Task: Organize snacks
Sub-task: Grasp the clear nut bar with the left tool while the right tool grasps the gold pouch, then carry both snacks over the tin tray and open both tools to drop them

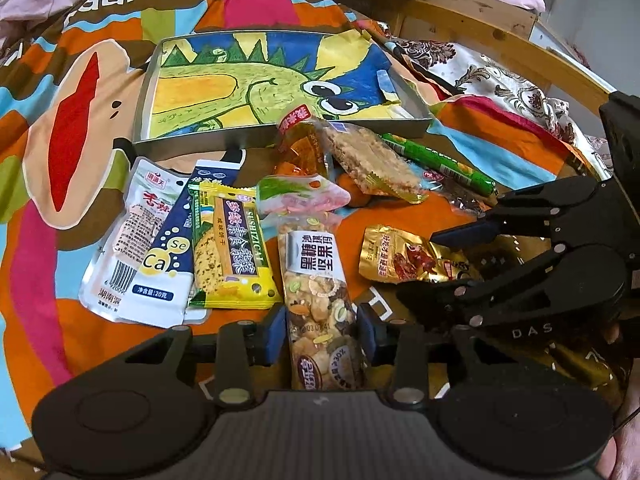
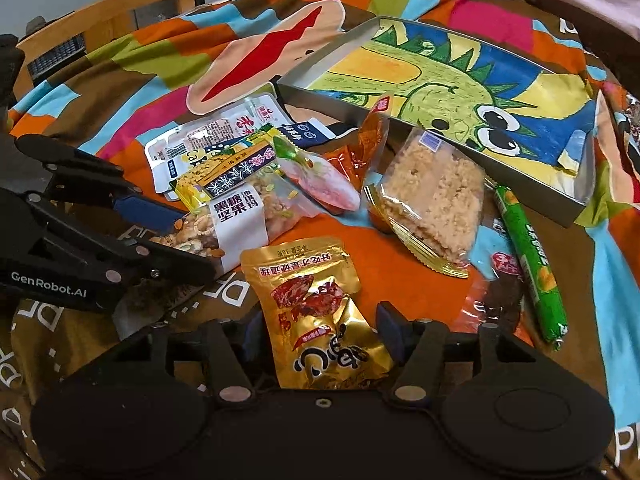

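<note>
Several snack packets lie on a colourful bedspread in front of a shallow grey box (image 1: 280, 139) lined with a dinosaur drawing. My left gripper (image 1: 322, 330) has its blue pads on both sides of a clear nut-bar packet (image 1: 320, 280), which also shows in the right wrist view (image 2: 236, 220). My right gripper (image 2: 320, 332) straddles a gold meat-snack pouch (image 2: 316, 312) with small gaps at the pads; the pouch also shows in the left wrist view (image 1: 404, 260). In that view the right gripper (image 1: 452, 256) reaches in from the right over the pouch.
A white pouch (image 1: 120, 236), a blue-white sachet (image 1: 168, 264), a yellow cracker pack (image 1: 232, 252), a rice-crisp pack (image 2: 432, 200), a green sausage stick (image 2: 532, 264), an orange packet (image 2: 368, 152) and a pink packet (image 2: 324, 180) lie around. A wooden bed frame (image 1: 480, 28) runs behind.
</note>
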`<state>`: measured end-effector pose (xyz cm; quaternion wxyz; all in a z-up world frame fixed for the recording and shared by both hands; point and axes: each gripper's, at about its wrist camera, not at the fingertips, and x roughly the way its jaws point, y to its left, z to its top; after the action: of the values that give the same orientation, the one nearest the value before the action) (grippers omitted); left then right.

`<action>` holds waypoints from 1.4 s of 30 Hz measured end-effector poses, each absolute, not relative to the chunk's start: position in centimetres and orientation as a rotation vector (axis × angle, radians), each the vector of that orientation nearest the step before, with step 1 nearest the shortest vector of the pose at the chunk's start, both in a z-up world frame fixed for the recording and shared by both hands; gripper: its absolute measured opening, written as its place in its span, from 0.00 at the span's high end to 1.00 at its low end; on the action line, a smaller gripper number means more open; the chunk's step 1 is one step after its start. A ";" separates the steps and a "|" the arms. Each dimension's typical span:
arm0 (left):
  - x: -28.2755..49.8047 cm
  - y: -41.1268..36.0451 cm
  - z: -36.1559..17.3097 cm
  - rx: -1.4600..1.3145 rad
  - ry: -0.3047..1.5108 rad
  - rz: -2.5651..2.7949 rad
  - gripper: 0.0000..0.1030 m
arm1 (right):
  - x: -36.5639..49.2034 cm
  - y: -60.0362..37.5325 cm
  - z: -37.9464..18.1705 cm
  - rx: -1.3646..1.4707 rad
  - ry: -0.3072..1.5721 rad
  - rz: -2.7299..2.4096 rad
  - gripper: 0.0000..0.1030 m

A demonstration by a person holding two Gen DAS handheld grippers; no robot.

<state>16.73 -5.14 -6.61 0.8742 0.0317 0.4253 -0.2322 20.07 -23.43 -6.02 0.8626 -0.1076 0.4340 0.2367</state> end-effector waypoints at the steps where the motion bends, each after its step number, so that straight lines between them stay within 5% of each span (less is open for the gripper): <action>1: 16.8 -5.1 -6.6 0.064 0.887 -0.486 0.54 | 20.1 -23.4 -6.0 -0.222 0.909 0.501 0.36; 7: 17.3 -5.0 -7.0 0.048 0.906 -0.466 0.47 | 20.2 -23.3 -6.2 -0.230 0.894 0.505 0.33; 12: 17.4 -4.8 -7.1 0.052 0.905 -0.462 0.47 | 20.1 -23.1 -6.2 -0.242 0.894 0.510 0.44; 17: 17.0 -5.2 -7.0 0.070 0.894 -0.485 0.59 | 19.6 -23.2 -5.8 -0.247 0.885 0.490 0.53; 42: 16.1 -4.4 -2.1 -0.035 0.645 -0.396 0.60 | 21.0 -25.0 -1.5 -0.268 0.482 0.261 0.54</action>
<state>16.12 -4.37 -2.13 0.9291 -0.0172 0.3148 -0.1935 20.96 -24.99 -1.52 0.9538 -0.1321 0.2370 0.1287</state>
